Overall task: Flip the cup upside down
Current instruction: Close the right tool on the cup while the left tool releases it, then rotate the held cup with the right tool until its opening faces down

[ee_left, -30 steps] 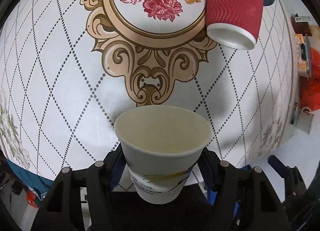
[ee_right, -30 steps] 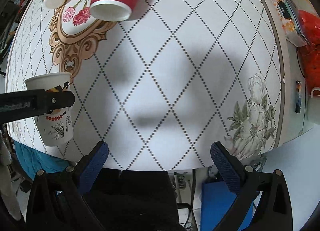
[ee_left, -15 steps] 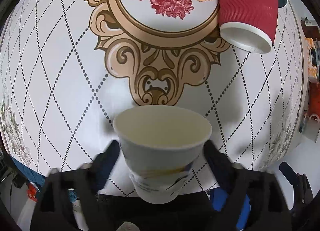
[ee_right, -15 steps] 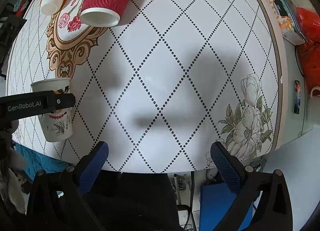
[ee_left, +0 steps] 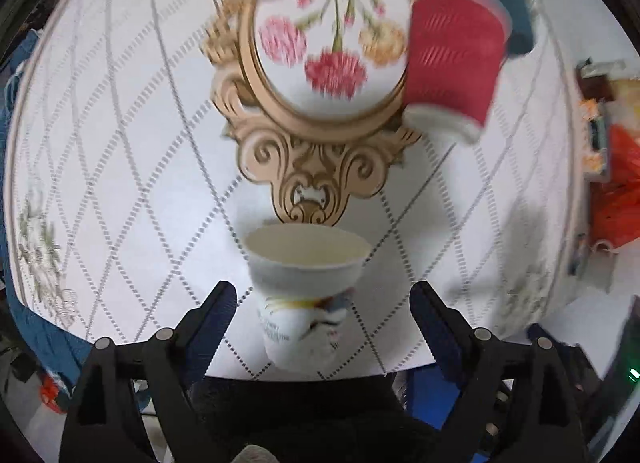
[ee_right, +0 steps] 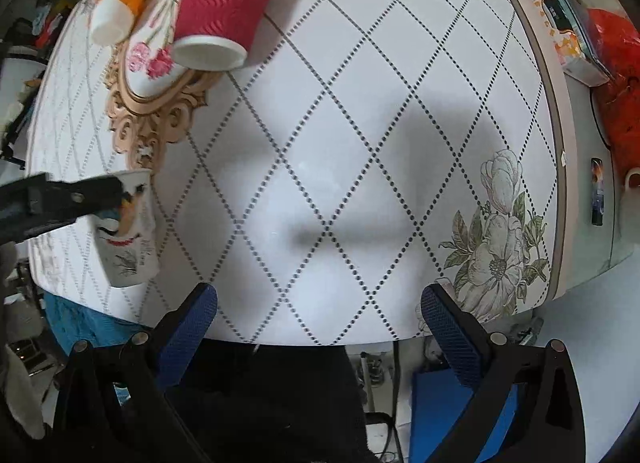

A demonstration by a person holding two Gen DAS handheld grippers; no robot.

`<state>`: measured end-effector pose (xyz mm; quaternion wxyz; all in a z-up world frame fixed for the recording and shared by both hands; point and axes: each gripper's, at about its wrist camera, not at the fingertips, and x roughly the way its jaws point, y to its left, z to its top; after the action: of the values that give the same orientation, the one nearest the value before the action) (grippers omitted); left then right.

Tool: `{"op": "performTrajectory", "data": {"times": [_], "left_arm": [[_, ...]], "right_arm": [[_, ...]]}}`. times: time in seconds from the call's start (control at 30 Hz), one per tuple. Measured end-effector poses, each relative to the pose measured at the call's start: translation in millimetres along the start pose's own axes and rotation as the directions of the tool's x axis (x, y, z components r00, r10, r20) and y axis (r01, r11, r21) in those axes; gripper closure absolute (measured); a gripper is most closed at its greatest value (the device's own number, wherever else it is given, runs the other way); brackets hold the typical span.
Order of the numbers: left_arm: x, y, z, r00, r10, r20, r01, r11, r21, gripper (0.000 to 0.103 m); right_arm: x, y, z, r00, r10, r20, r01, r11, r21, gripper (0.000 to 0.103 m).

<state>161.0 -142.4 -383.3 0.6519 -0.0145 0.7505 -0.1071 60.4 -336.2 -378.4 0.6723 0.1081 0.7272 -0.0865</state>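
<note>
Motion blur smears the left wrist view. The white paper cup point(ee_left: 306, 291) stands upright at the desk point(ee_right: 360, 143) near edge, between the wide-open left gripper point(ee_left: 322, 303), untouched. The right gripper point(ee_right: 318, 315) gapes empty over bare desk right of the cup.

Left wrist view: high above near table edge, facing down and far, close behind white printed paper cup point(ee_left: 306, 287). Right wrist view: further right, looking down at white diamond-patterned tablecloth point(ee_right: 360, 151). Shared by both: same cup point(ee_right: 126, 235), red ribbed paper cup point(ee_left: 454, 63) point(ee_right: 224, 11).
</note>
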Motion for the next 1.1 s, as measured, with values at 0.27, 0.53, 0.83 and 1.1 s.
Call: {"op": "performTrajectory", "data": {"times": [0.27, 0.53, 0.83, 1.1], "left_arm": [[-66, 47, -22, 0.978, 0.108, 0.179, -0.099, 0.993, -0.058, 0.014], [-40, 118, -45, 0.976, 0.182, 0.119, -0.161, 0.973, -0.162, 0.014], [-28, 154, -58, 0.984, 0.156, 0.091, -0.136, 0.971, -0.196, 0.014], [-18, 163, -61, 0.985, 0.155, 0.080, -0.138, 0.973, -0.187, 0.014]], "right_arm": [[-13, 42, 12, 0.987, 0.158, -0.002, -0.158, 0.987, -0.014, 0.000], [5, 109, 30, 0.973, 0.229, -0.012, -0.230, 0.973, -0.030, 0.013], [26, 139, 34, 0.985, 0.166, -0.053, -0.170, 0.983, -0.071, 0.036], [20, 147, 32, 0.990, 0.129, -0.064, -0.134, 0.987, -0.089, 0.037]]}}
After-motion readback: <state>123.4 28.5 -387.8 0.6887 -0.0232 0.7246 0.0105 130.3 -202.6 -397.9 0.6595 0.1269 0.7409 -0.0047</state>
